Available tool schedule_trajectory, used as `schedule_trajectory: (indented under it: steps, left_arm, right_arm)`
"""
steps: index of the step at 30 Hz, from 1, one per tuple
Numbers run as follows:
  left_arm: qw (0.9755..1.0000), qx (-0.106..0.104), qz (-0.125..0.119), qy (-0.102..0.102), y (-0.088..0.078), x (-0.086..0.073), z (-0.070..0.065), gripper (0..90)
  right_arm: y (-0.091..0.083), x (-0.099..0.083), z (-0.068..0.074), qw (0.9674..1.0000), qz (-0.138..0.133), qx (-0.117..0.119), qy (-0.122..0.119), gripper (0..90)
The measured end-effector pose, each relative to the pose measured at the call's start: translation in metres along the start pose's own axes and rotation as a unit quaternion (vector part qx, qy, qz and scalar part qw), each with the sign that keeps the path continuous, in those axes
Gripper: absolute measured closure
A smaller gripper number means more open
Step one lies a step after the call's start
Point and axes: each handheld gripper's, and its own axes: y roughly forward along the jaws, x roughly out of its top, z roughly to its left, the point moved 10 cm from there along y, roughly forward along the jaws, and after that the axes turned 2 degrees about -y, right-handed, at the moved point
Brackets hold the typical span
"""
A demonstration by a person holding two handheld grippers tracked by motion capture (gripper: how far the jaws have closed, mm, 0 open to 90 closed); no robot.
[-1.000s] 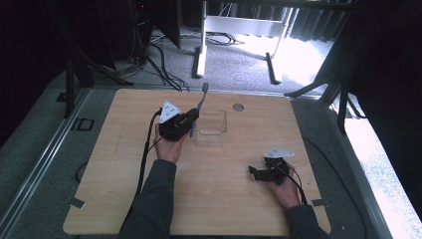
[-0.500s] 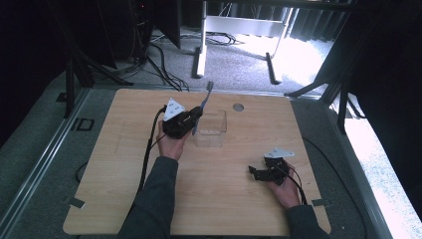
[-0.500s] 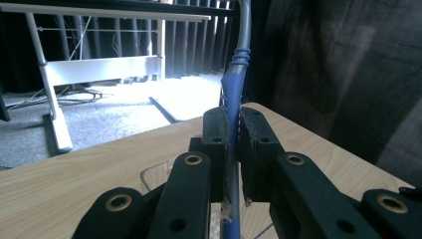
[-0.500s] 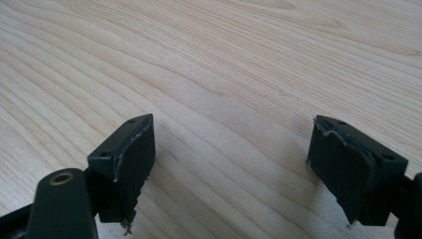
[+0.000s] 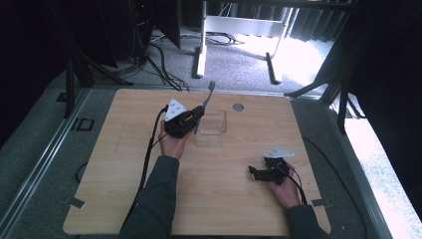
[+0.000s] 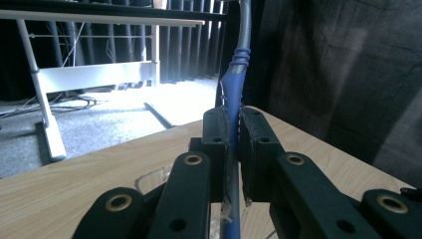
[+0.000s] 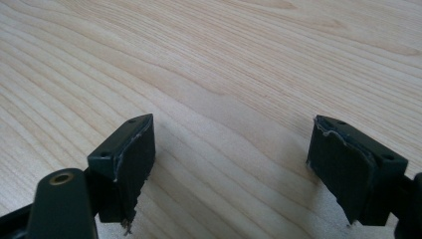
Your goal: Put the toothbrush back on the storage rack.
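On the light wood tabletop sits a clear plastic box, with grey carpet, cables and a white desk frame behind in a dark room. Left gripper has its jaws clamped on a blue-handled toothbrush, angled up beside the box. Right gripper rests low near the front, jaws wide apart over bare wood.

No words, numbers or brand marks can be read anywhere — not in any view. The pale triangular plate perhaps carries print, but it is too small to tell.
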Motion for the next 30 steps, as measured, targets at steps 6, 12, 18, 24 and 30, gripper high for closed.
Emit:
schedule_trajectory:
  steps: [6, 12, 18, 24, 30]
  left_arm:
    - [1.0, 0.002, 0.006, 0.005, 0.004, -0.004, 0.0, 82.6]
    - [1.0, 0.005, 0.002, 0.007, 0.006, -0.004, 0.001, 82.6]
    - [1.0, 0.007, 0.0, 0.004, 0.01, -0.005, 0.0, 82.6]
    - [0.9999, 0.008, 0.002, 0.008, 0.015, -0.008, -0.001, 82.6]
    - [0.9999, 0.008, 0.001, 0.015, 0.017, -0.008, 0.0, 82.6]
  right_arm:
    - [0.0, 0.0, 0.0, 1.0, 0.0, 0.0, 0.0, 18.6]
    - [0.0, 0.0, 0.0, 1.0, 0.0, 0.0, 0.0, 18.6]
    - [0.0, 0.0, 0.0, 1.0, 0.0, 0.0, 0.0, 18.6]
    - [0.0, 0.0, 0.0, 1.0, 0.0, 0.0, 0.0, 18.6]
    - [0.0, 0.0, 0.0, 1.0, 0.0, 0.0, 0.0, 18.6]
